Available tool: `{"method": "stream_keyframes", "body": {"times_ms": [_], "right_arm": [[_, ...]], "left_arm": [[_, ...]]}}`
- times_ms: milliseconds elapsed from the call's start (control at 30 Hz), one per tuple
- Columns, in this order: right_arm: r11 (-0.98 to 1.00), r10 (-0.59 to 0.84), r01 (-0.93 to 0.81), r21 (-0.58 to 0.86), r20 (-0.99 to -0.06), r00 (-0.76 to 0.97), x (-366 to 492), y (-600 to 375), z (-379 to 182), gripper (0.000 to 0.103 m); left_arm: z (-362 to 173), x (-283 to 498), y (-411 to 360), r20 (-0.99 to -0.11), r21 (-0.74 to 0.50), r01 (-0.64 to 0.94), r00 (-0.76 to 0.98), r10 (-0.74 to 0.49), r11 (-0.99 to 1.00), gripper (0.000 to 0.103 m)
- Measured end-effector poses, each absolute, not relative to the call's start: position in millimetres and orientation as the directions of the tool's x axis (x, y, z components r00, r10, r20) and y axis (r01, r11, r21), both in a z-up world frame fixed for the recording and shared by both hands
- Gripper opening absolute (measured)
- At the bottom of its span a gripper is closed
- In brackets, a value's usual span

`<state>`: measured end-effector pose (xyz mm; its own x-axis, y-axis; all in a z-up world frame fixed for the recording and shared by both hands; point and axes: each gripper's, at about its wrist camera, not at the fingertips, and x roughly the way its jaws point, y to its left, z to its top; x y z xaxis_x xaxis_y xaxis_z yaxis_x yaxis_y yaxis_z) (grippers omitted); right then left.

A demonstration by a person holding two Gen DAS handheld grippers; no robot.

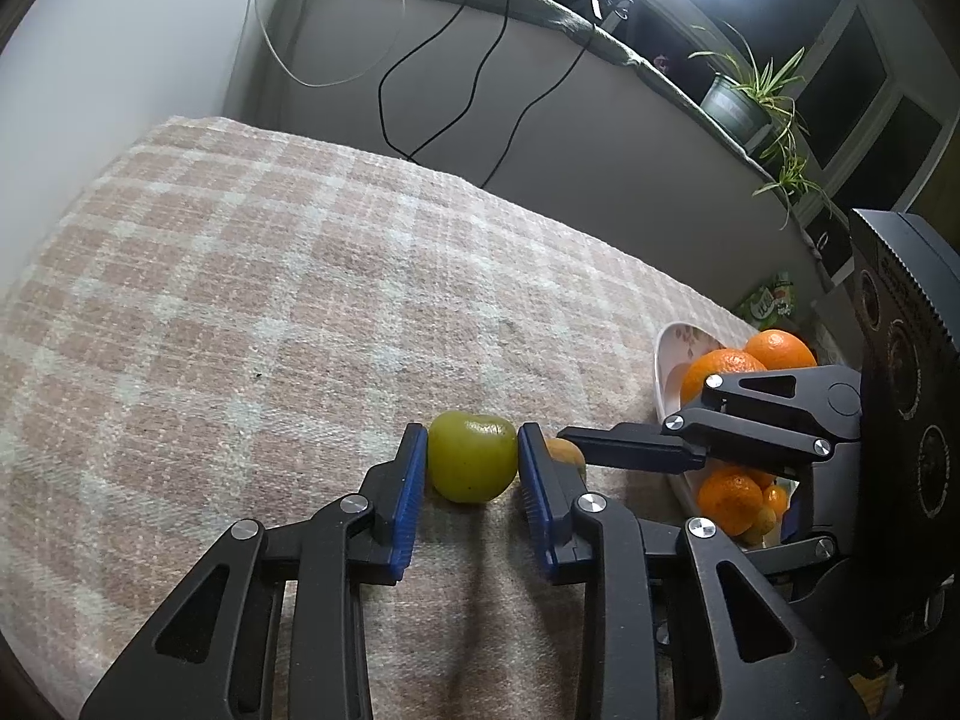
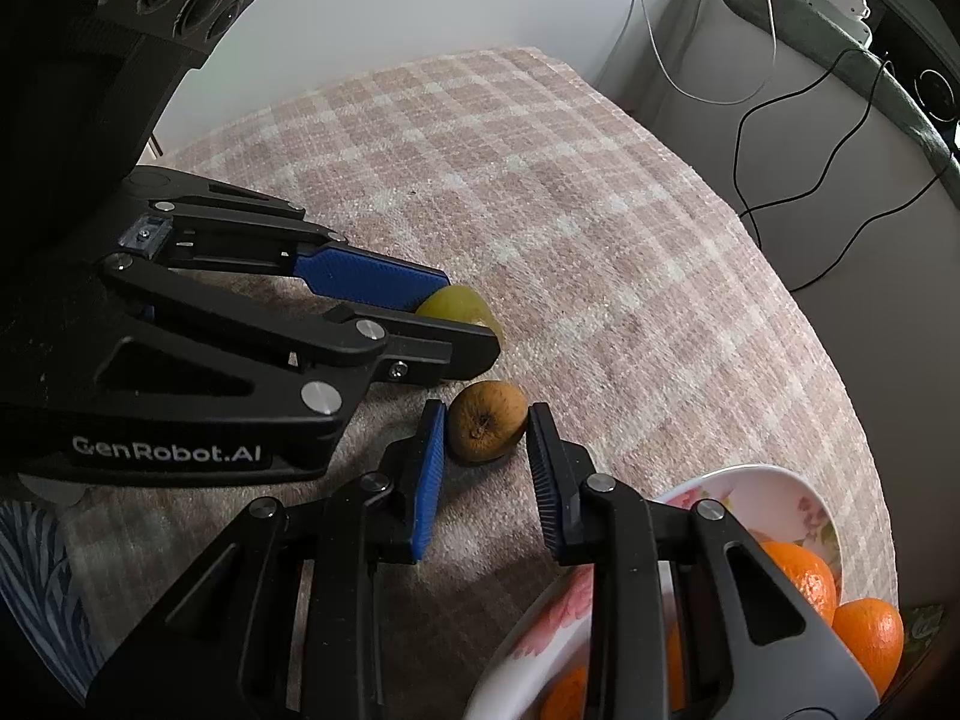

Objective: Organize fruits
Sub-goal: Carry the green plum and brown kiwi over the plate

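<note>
At the left of the left wrist view only checked cloth [image 1: 252, 276] is seen; at lower centre the left gripper [image 1: 471, 468] is closed on a green fruit [image 1: 471, 456], both blue pads pressed to its sides while it rests on the cloth. Just right of it, a brown fruit [image 1: 567, 453] is mostly hidden behind the right-hand pad, and the right gripper [image 1: 576, 441] is seen reaching in from the right edge. At the far right a floral bowl [image 1: 663, 372] is seen with oranges [image 1: 729, 369] in it. In the right wrist view the left gripper [image 2: 447, 309] fills the left half, its fingers clamped over the green fruit [image 2: 459, 303] at centre left. Below it, at centre, the brown fruit [image 2: 487, 429] sits between the pads of the right gripper [image 2: 487, 435]; the right-hand pad is touching it, and the left-hand pad appears to be against it or barely off, so a grip is judged to be made. The bowl [image 2: 804, 489] and its oranges [image 2: 870, 639] lie at lower right. The two grippers are crowded together, so a collision could be caused if both are lifted at once. The green fruit is held only near the fingertips and could be squeezed out. The brown fruit looks soft and could be bruised. The bowl already looks full, so added fruit could be rolled off.
</note>
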<state>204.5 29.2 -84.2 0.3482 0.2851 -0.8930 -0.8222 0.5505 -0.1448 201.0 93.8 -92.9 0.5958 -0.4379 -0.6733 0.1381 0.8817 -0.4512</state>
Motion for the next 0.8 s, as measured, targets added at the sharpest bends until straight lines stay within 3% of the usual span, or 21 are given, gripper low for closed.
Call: {"method": "stream_keyframes", "body": {"times_ms": [800], "right_arm": [[0.610, 0.394, -0.787, -0.087, -0.829, 0.396, 178.0, -8.1, -33.3, 0.028]], "left_arm": [[-66.4, 175.3, 96.2, -0.627, -0.450, 0.138, 0.655, -0.422, 0.882, 0.028]]}}
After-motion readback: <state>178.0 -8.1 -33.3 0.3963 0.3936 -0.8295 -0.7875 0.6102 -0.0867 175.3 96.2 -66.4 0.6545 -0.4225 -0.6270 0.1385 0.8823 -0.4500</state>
